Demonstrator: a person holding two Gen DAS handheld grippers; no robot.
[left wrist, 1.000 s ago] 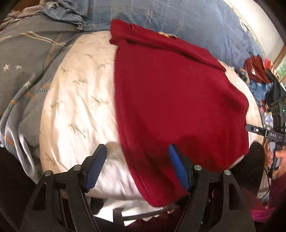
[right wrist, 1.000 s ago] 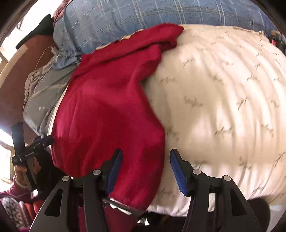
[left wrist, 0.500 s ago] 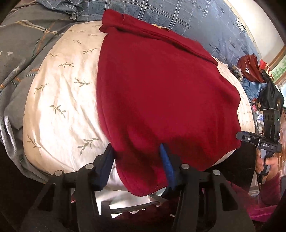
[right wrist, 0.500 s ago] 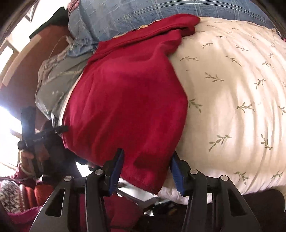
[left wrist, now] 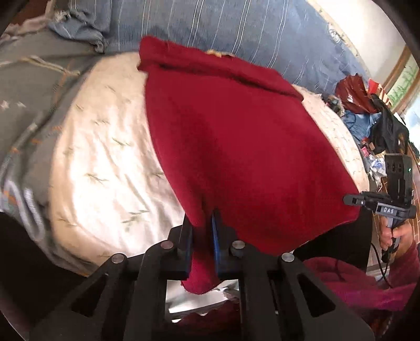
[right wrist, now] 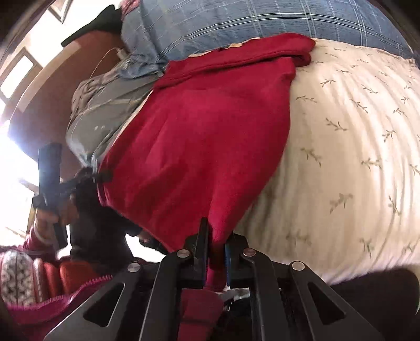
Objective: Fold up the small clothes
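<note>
We see the left gripper (left wrist: 202,236) and right gripper (right wrist: 216,244), jaws just closed, each pinching a near corner of the red garment (left wrist: 236,136) spread on the bed's cream leaf-print sheet (right wrist: 354,144), blue plaid bedding (right wrist: 249,23) beyond.

Each wrist camera sits just behind its own gripper, looking steeply down along the fingers from the near edge of the bed (left wrist: 105,162). Both views sit close over the same red garment (left wrist: 236,147) (right wrist: 204,147), and each catches the other gripper at its outer edge.
</note>
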